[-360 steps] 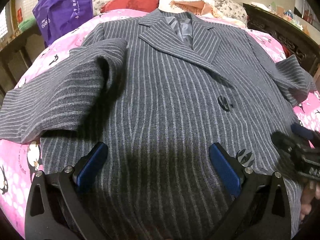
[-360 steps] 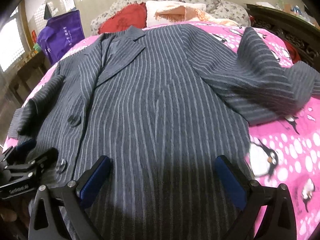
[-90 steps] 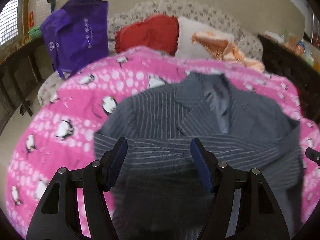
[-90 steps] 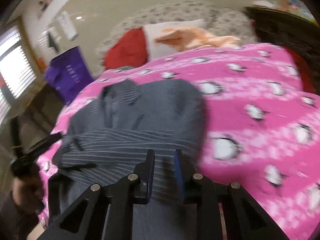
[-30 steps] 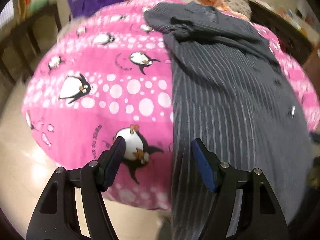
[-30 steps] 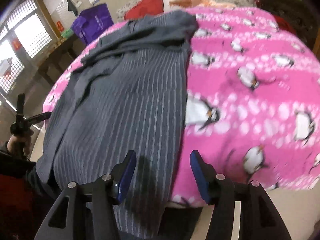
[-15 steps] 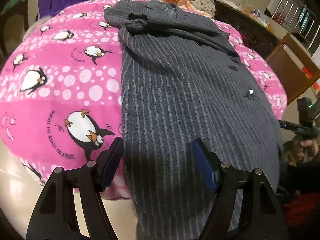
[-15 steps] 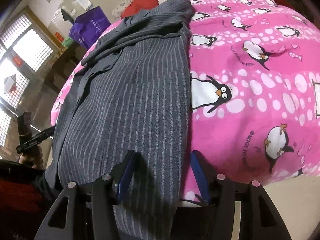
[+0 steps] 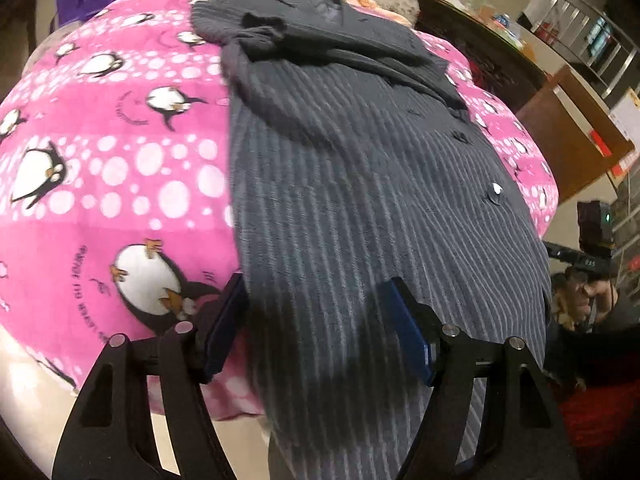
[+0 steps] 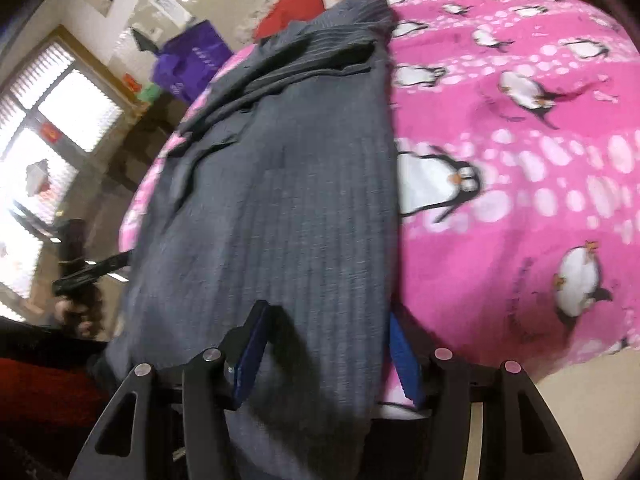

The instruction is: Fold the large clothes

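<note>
The grey pinstriped wool jacket [image 9: 360,184], sleeves now folded inward into a long strip, lies on the pink penguin-print blanket [image 9: 120,168]. Left gripper [image 9: 316,328] and right gripper [image 10: 324,344] straddle its hanging hem, fingers apart, apparently not yet pinching. Next: fold lengthwise.

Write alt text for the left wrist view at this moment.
A grey pinstriped jacket, sleeves folded in, lies lengthwise on a pink penguin-print blanket, its lower end hanging over the near edge. The left tongs hover open over that end, gripping nothing. The right tongs show at far right.
</note>
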A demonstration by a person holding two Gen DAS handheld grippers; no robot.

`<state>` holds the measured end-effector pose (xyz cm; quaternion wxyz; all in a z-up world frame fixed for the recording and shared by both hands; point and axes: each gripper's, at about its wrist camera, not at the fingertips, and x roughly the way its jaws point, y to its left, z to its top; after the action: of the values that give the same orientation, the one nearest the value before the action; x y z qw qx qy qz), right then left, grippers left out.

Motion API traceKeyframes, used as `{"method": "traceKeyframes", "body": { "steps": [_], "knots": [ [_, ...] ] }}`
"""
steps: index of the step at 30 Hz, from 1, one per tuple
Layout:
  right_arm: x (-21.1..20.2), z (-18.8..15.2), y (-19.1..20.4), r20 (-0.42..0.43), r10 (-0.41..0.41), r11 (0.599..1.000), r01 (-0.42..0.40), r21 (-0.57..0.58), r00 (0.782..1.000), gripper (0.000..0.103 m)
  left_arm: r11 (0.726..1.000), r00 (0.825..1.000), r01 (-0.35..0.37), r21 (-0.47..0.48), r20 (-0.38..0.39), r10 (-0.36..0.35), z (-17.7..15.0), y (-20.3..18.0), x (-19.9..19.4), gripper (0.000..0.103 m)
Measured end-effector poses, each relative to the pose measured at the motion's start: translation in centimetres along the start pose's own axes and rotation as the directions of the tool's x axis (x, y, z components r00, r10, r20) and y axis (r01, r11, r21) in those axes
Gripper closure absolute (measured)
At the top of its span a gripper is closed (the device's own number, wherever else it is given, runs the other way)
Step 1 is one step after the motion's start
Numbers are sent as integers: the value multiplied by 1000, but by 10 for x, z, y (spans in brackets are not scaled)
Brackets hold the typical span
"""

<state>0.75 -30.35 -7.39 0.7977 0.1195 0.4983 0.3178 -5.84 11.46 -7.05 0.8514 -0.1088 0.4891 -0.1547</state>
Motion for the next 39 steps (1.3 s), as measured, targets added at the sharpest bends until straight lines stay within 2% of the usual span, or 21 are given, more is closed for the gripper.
{"method": "traceKeyframes", "body": {
  "steps": [3, 6, 7, 8, 10, 13, 14, 16, 17, 19, 22, 25, 30, 31, 32, 34, 35, 37, 39],
  "knots": [
    [-8, -3, 11, 19, 59, 996, -57, -72, 998, 48, 994, 995, 100, 40, -24, -100, -7, -11, -5, 33],
    [-10, -3, 0, 36, 58, 998, -56, -39, 998, 57, 991, 991, 130, 26, -18, -129, -13, -5, -11, 34],
    [-10, -3, -4, 36, 69, 997, -68, -18, 997, 62, 991, 991, 132, 2, -9, -132, -13, 0, -12, 40],
    [-10, -4, -7, 43, 94, 996, -94, -10, 995, 64, 992, 992, 124, -12, -2, -124, -14, 3, -13, 45],
    [-13, -4, -5, 59, 115, 993, -113, -27, 992, 68, 993, 993, 118, -21, 7, -118, -14, 3, -14, 46],
    [-11, -3, -5, 50, 95, 995, -93, -47, 994, 78, 997, 997, 80, 20, 5, -80, -17, -7, -10, 51],
    [-11, -2, -4, 54, 93, 995, -90, -52, 994, 79, 997, 998, 57, 46, 8, -58, -18, -11, -11, 54],
    [-20, -3, 0, 89, 106, 992, -99, -76, 990, 80, 998, 999, 30, 63, 22, -32, -15, -11, -16, 72],
    [-27, -3, 2, 114, 124, 990, -114, -86, 986, 80, 998, 999, 31, 51, 39, -33, -13, -6, -19, 74],
    [-30, -5, 0, 127, 162, 985, -151, -88, 979, 80, 999, 998, 30, 28, 54, -31, -11, 1, -20, 74],
    [-18, -6, -3, 92, 168, 984, -162, -71, 981, 80, 999, 999, 37, 26, 16, -37, -14, 1, -7, 73],
    [-6, -4, -2, 66, 118, 991, -113, -65, 991, 80, 998, 999, 29, 56, 17, -30, -16, -3, -6, 64],
    [-1, -3, 9, 71, 43, 992, -34, -120, 997, 79, 998, 999, 35, 45, -16, -35, -15, -5, -6, 63],
    [0, -3, 11, 73, 31, 991, -21, -132, 997, 78, 999, 999, 35, 38, -12, -34, -14, -5, -8, 73],
    [0, -1, 15, 73, 23, 989, -12, -146, 997, 77, 999, 999, 34, 32, 7, -34, -12, -6, -12, 96],
    [-7, 1, 22, 77, 18, 984, -4, -180, 997, 79, 998, 998, 54, 26, 35, -55, -11, -6, -20, 97],
    [-10, 2, 24, 84, 23, 983, -7, -183, 996, 87, 997, 996, 74, 31, 57, -75, -10, -8, -27, 98],
    [-32, 6, 25, 139, 102, 981, -77, -178, 985, 96, 994, 991, 99, 36, 90, -102, -8, -10, -39, 100],
    [-51, 9, 25, 194, 172, 974, -137, -179, 966, 96, 993, 984, 121, 13, 134, -121, -5, -8, -52, 100]
  ]
}}
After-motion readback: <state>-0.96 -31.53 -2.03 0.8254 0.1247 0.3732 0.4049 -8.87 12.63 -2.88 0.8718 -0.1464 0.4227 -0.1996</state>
